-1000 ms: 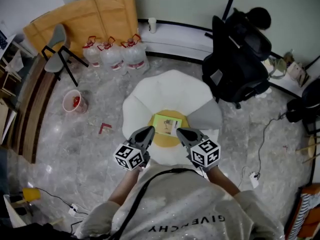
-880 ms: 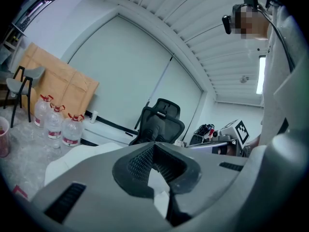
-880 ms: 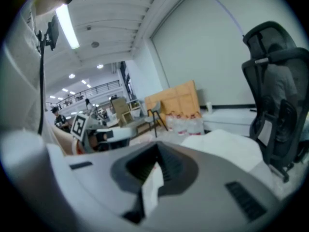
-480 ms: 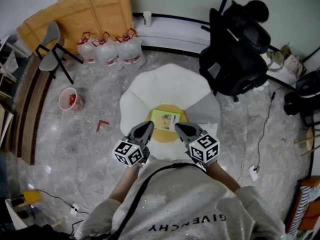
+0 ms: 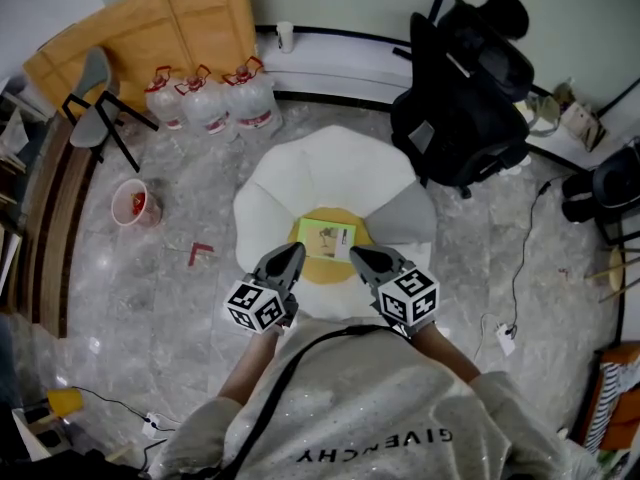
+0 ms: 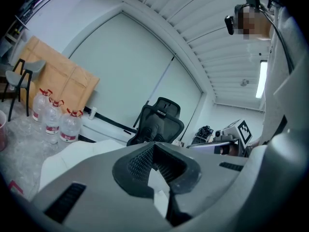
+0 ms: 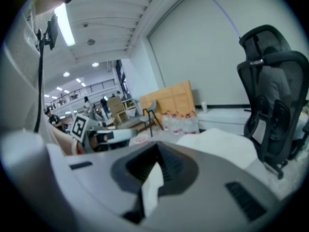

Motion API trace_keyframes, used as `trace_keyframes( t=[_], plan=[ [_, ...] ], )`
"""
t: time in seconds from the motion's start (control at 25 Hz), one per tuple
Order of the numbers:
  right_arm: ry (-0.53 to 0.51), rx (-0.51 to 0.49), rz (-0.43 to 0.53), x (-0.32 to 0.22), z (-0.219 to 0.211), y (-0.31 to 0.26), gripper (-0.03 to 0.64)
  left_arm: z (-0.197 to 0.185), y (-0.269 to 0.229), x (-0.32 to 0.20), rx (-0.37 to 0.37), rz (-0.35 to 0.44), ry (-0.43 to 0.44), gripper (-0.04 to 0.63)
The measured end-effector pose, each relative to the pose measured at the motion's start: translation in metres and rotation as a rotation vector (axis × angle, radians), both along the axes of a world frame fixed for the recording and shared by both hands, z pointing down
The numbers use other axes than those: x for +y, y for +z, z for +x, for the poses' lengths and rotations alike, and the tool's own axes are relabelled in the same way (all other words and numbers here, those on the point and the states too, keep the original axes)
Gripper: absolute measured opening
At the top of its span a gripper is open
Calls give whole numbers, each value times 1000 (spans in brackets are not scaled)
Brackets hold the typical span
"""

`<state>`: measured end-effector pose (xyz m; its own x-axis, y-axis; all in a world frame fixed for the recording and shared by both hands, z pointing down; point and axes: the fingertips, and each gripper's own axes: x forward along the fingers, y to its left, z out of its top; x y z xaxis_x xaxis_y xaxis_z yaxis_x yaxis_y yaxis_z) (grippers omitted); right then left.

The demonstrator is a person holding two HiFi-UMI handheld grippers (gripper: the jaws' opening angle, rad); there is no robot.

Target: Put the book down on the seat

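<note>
So the book is lying flat on the yellow cushion in the middle of the white seat, just beyond both grippers and touching neither as far as I can see. The left gripper and right gripper both have their jaws pinched together on nothing, tips over the cushion's near edge. To me it looks like a thin, light softcover, probably a bit floppy with a slick cover, so for any re-grab I'd pinch the near edge or spine, not a loose corner.
</note>
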<state>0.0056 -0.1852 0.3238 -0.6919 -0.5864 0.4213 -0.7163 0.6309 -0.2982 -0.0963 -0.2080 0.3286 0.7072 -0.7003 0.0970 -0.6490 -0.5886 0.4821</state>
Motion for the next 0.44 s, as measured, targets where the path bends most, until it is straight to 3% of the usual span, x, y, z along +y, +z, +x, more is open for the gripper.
trace_keyframes(
  t=[0.44],
  plan=[
    [13, 13, -10, 2, 1, 4, 15, 1, 7, -2, 6, -13, 12, 23]
  ],
)
